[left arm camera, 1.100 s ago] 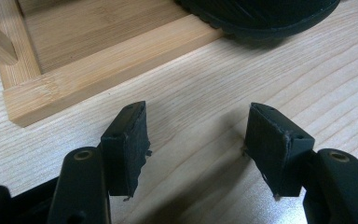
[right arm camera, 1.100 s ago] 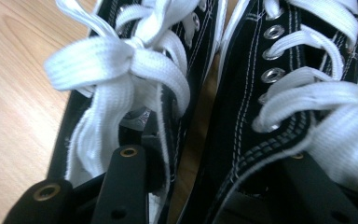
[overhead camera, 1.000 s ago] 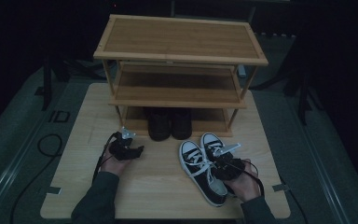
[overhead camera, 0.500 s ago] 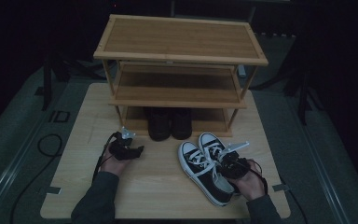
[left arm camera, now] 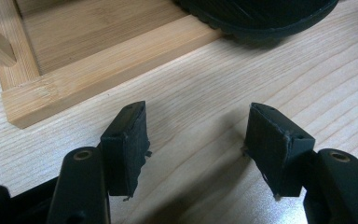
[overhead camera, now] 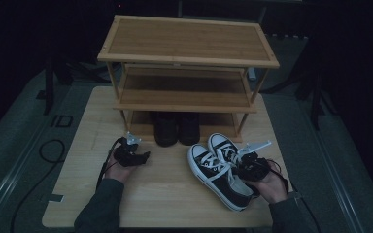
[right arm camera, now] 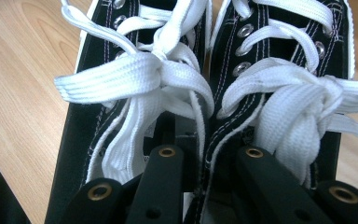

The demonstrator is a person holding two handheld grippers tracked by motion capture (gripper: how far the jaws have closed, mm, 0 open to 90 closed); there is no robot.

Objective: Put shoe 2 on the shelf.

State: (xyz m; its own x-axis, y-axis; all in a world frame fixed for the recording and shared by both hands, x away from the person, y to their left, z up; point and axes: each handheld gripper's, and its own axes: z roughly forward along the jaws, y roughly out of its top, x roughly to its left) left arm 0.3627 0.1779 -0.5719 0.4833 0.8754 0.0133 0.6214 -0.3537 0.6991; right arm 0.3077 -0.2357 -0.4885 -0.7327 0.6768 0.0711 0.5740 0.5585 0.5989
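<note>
A pair of black sneakers (overhead camera: 212,167) with white laces lies side by side on the wooden table (overhead camera: 175,208), toes toward the rack. My right gripper (overhead camera: 245,167) reaches into them from the heel side. In the right gripper view the right gripper (right arm camera: 200,154) has one jaw inside each of the sneakers (right arm camera: 233,107). Its jaws have just been closing and now pinch the two inner walls together. My left gripper (overhead camera: 143,156) rests on the table at the left. It stands open with bare wood between the jaws of the left gripper (left arm camera: 198,135).
A three-tier wooden shoe rack (overhead camera: 184,53) stands at the back of the table. A pair of black boots (overhead camera: 177,128) sits on its bottom shelf (left arm camera: 98,60), one sole (left arm camera: 261,18) just beyond my left gripper. Dark floor with cables surrounds the table.
My right gripper has closed on the sneakers' inner walls and shifted a little right and up with the pair. The left hand has stayed put.
</note>
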